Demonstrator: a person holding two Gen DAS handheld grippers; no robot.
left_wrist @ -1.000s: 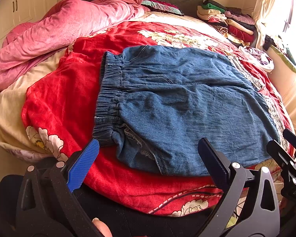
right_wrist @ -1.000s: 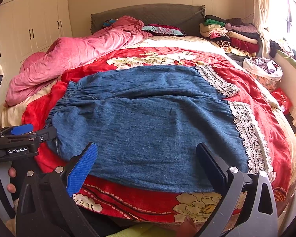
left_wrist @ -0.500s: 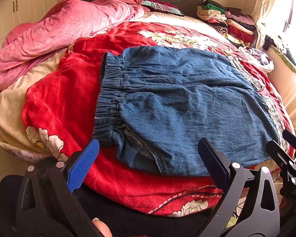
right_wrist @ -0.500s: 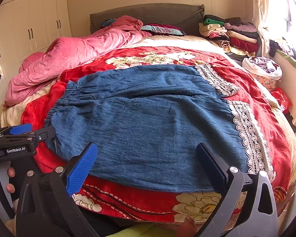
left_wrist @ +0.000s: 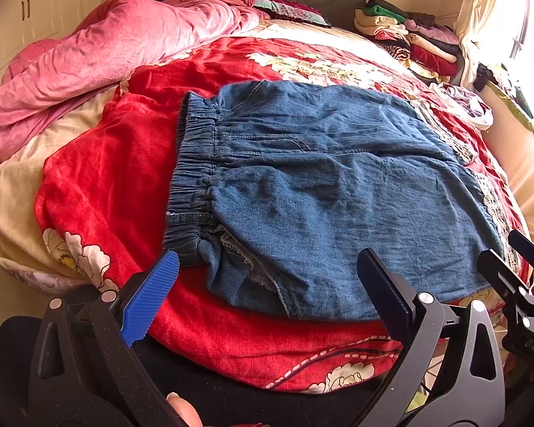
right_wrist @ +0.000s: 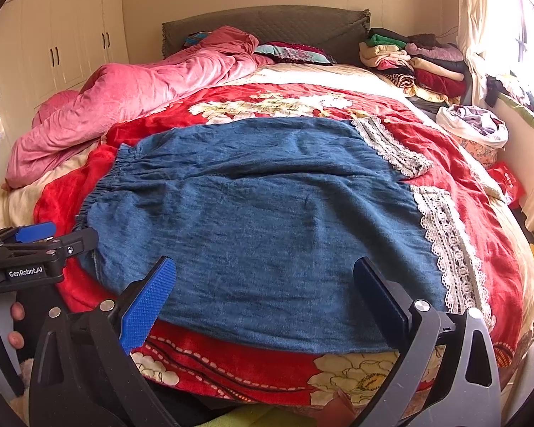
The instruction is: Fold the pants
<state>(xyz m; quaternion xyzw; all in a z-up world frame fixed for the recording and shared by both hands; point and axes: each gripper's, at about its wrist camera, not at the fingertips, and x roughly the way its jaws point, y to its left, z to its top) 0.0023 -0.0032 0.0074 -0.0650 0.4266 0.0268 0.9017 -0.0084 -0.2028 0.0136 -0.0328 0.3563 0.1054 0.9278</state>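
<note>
Blue denim pants [left_wrist: 324,192] lie flat on a red floral bedspread [left_wrist: 99,178], elastic waistband [left_wrist: 192,178] to the left and lace-trimmed leg hems [right_wrist: 445,235] to the right. They also show in the right wrist view [right_wrist: 267,220]. My left gripper [left_wrist: 267,284] is open and empty, just short of the near waist corner. My right gripper [right_wrist: 263,288] is open and empty, over the near edge of the pant leg. The left gripper also shows at the left edge of the right wrist view [right_wrist: 35,242].
A crumpled pink quilt [left_wrist: 99,57] lies along the far left of the bed. A stack of folded clothes [right_wrist: 413,60] sits at the headboard's right. A bag of laundry [right_wrist: 477,131] stands beside the bed on the right. White wardrobes [right_wrist: 53,46] line the left wall.
</note>
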